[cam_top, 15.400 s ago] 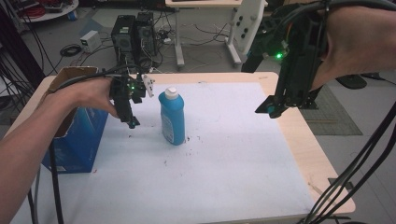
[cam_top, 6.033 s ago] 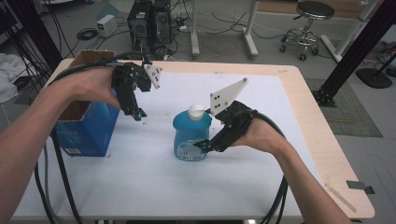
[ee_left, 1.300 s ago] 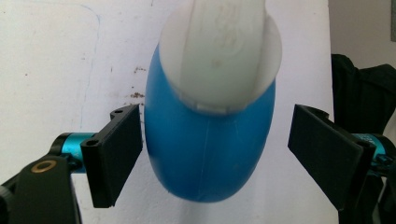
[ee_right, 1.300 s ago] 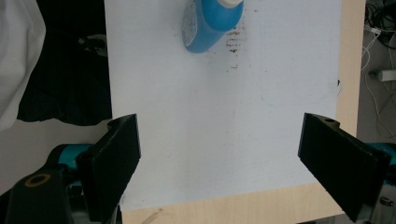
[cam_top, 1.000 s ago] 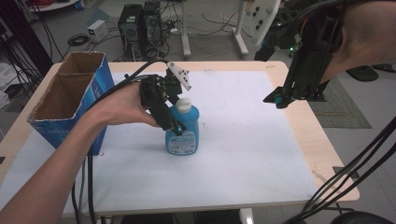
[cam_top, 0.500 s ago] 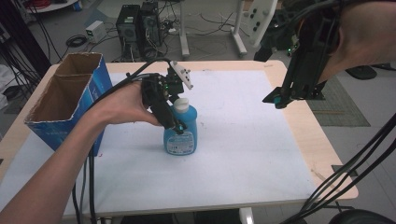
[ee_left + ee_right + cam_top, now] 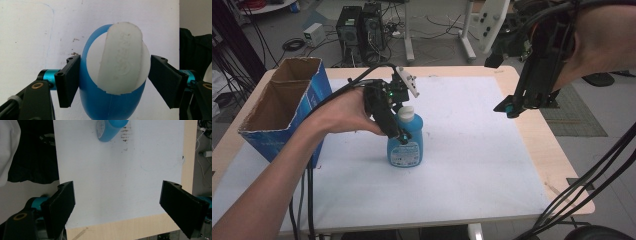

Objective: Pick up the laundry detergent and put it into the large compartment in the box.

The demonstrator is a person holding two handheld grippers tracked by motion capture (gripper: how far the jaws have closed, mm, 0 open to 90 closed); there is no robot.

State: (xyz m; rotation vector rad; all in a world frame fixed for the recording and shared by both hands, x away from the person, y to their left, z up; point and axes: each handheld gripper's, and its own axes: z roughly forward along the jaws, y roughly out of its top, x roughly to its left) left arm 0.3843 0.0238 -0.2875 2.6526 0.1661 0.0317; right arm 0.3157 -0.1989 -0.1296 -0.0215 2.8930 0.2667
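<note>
So the left gripper (image 7: 398,131) is down over the blue bottle (image 7: 406,145), with its 2 jaws straddling the bottle just under the white cap (image 7: 122,56). In the left gripper view one jaw looks pressed against the blue shoulder, while the other sits right beside the cap and I honestly can't tell if it's touching. So the jaws are around the bottle, but whether the clamp is actually tight is not something I'd swear to.

The bottle itself stands upright on the white table cover (image 7: 472,150), roughly mid-table, a bit left of centre, with the open blue cardboard box (image 7: 282,107) well off to its left. The right gripper (image 7: 511,107) hangs up in the air over the right side of the table, jaws spread wide with nothing in them; its own camera looks down at the cover and the table's wooden edge (image 7: 188,157).

Progress-wise, my read is the reach is done and the grab is either just landing or about to, and the bottle hasn't been lifted. If the box is the destination, the whole carry and drop is left.

Compared with half a second ago: almost nothing differs. Left gripper in the same spot on the bottle, right one parked just as high.
</note>
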